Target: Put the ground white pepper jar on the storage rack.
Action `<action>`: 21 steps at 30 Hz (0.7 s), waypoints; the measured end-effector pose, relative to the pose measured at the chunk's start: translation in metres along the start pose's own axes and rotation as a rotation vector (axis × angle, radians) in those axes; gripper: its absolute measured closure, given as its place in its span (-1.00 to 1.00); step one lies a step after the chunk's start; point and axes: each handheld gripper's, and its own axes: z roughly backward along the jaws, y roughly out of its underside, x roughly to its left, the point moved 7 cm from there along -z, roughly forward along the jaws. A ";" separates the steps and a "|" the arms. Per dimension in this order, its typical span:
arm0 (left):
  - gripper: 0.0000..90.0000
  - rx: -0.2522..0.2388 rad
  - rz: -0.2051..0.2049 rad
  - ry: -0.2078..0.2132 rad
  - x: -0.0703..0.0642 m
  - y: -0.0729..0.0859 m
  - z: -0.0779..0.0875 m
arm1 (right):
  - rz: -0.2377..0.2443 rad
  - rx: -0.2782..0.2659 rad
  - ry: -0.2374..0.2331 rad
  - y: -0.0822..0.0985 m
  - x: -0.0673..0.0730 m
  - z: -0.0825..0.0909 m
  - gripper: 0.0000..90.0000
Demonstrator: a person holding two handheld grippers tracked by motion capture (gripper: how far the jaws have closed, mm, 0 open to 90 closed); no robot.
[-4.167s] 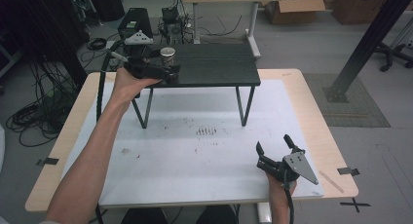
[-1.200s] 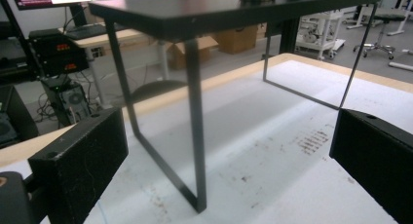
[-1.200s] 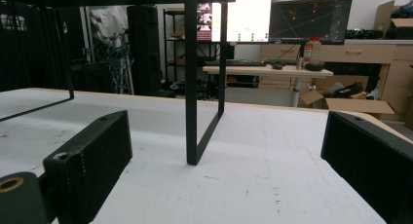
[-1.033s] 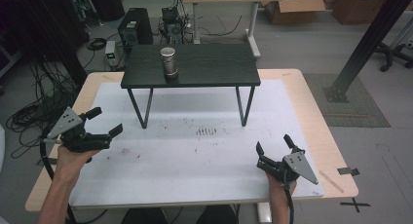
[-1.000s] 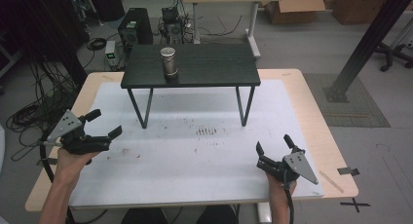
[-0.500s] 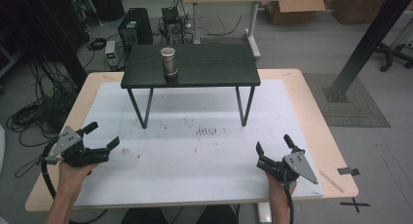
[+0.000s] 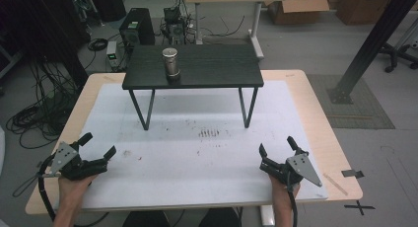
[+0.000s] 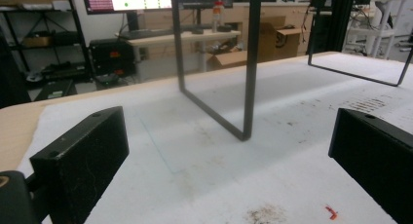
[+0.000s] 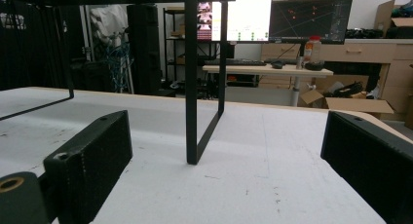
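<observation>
- Left gripper (image 7: 98,147): jaws spread wide, nothing between them, low over the white mat (image 7: 197,158).
- Right gripper (image 7: 276,145): jaws likewise spread and empty.
- Ahead of both: a small black table (image 7: 207,69), with a metal can (image 7: 170,62) upright on top, well apart from either gripper.

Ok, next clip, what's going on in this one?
A person sits at a table with a gripper in each hand. Both are open and empty: the left gripper rests near the front left corner, the right gripper near the front right. Farther back, a metal can stands upright on a small black stand, untouched. Nothing is being handled at this moment.
</observation>
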 end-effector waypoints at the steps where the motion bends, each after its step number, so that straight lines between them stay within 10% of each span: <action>1: -0.97 -0.007 -0.001 -0.004 0.000 0.001 0.001 | 0.000 0.000 0.000 0.000 0.000 0.000 -0.91; 21: -0.99 -0.133 0.021 -0.027 0.004 0.005 0.012 | 0.003 0.002 0.001 0.000 0.000 0.000 -0.90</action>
